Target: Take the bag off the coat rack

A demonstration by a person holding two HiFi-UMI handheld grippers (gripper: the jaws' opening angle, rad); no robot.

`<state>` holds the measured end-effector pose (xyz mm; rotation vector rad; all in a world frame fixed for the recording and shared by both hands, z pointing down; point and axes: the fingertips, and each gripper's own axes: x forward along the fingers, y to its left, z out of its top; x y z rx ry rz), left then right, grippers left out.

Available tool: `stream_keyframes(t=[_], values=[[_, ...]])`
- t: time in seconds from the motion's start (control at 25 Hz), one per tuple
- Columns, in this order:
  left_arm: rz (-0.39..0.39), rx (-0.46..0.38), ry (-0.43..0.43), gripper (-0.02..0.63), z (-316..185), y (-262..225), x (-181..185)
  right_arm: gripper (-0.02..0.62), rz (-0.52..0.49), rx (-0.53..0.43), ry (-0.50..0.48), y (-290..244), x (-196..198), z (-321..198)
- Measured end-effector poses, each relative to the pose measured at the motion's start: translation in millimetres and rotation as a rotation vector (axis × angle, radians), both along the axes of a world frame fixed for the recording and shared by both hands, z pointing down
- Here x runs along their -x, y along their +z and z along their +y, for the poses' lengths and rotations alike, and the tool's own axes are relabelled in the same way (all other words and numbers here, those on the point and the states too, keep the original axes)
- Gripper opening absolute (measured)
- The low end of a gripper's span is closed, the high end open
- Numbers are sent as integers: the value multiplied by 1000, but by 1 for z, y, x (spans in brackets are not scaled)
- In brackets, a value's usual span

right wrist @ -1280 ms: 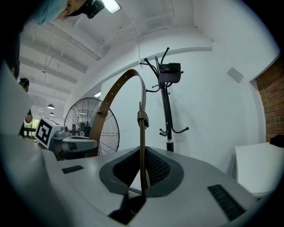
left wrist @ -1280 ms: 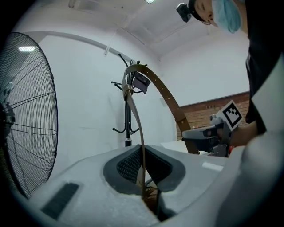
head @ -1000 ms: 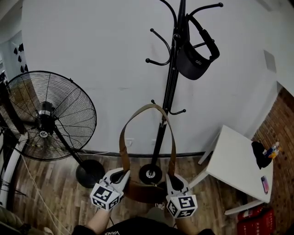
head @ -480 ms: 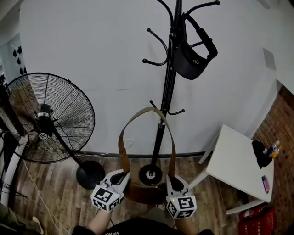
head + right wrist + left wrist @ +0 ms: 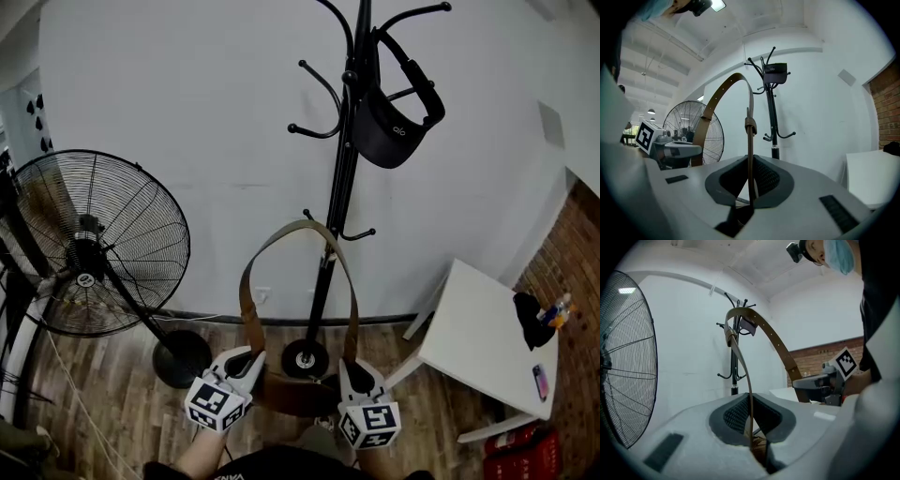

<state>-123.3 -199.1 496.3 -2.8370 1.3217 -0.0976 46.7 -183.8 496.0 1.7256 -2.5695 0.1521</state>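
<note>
Brown bag strap (image 5: 247,300) clr of rack (image 5: 342,178)

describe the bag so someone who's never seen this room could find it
Find the black coat rack against the white wall. In front of its base, the bag hangs between the left gripper and right gripper. It is brown leather with a tall arching strap, unlike the black visor up on the rack.

Left tool (image 5: 246,359), right tool (image 5: 352,368) side by side, clamped.
</note>
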Motion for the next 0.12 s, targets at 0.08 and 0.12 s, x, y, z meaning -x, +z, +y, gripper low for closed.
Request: stream_keyframes(t=[0.08,0.12], values=[[2,-2,-3,19,-4,-2,-2,26,2,-7,0,-3,-2,-4],[4,-2,-5,20,-6,-3,-3,26,3,-11,-1,-4,-3,-6]])
